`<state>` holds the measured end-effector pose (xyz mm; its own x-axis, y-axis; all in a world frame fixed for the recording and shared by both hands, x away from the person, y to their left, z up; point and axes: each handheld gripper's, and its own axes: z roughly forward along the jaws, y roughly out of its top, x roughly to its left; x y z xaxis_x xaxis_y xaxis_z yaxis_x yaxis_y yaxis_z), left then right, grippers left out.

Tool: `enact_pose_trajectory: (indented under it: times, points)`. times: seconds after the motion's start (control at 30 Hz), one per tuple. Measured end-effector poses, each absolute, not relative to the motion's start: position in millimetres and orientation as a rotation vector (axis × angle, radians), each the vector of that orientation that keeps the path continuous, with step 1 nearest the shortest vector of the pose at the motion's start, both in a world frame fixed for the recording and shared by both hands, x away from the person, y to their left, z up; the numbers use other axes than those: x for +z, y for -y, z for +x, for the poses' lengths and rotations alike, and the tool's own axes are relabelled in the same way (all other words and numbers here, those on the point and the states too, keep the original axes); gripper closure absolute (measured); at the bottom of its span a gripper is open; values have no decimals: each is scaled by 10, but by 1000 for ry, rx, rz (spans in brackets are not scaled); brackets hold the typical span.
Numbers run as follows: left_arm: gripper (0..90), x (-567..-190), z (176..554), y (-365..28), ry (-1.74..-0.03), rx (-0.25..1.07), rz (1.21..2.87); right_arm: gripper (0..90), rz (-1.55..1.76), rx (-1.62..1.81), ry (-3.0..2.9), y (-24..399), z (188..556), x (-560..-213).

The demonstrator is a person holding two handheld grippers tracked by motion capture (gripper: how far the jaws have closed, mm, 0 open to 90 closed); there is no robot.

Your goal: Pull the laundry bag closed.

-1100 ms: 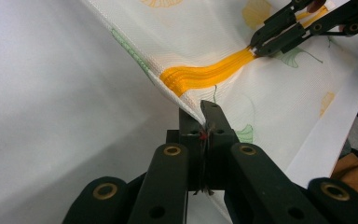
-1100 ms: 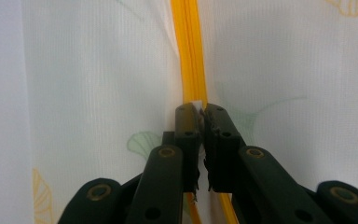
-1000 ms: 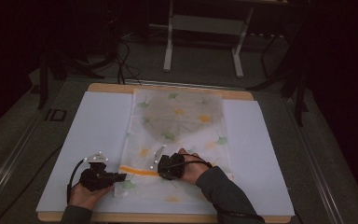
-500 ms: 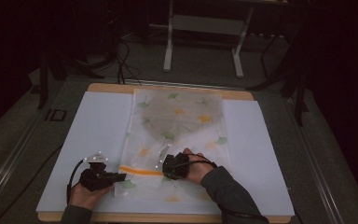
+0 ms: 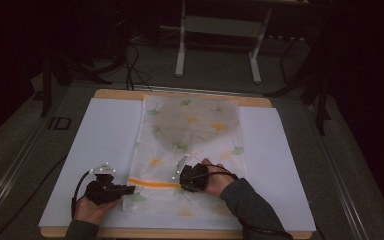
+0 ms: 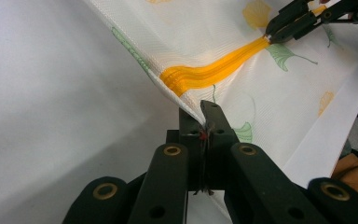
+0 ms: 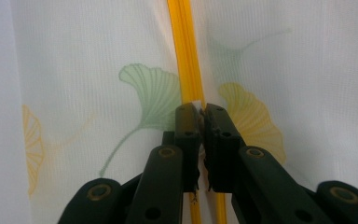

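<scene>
We had the left gripper (image 6: 204, 109) clamped on the mesh bag's (image 5: 190, 130) left edge; right gripper (image 7: 201, 108) pinched its orange zipper (image 7: 185, 51) mid-strip; bag lay flat on the white table (image 5: 100, 135), near the front edge.

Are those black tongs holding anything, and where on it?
Both grip the leaf-print mesh bag: the left tongs pinch its edge beside the orange zipper; the right tongs pinch something small at the zipper.
</scene>
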<state>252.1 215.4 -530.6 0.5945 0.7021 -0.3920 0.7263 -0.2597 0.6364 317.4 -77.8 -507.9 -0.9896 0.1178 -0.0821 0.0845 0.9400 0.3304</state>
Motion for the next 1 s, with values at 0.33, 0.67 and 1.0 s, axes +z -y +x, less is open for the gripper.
enact_pose_trajectory:
  times: [0.33,0.67,1.0]
  points:
    - [884,-5303,2519,-2157,-1135,-38,1996,849,168,498,-2993,854,3174,-5076]
    - [884,-5304,2519,-2159,-1137,-36,1996,849,183,468,-2989,969,3189,-5067]
    - [884,-5301,2517,-2161,-1137,-36,1994,849,196,472,-2987,1025,3192,-5068]
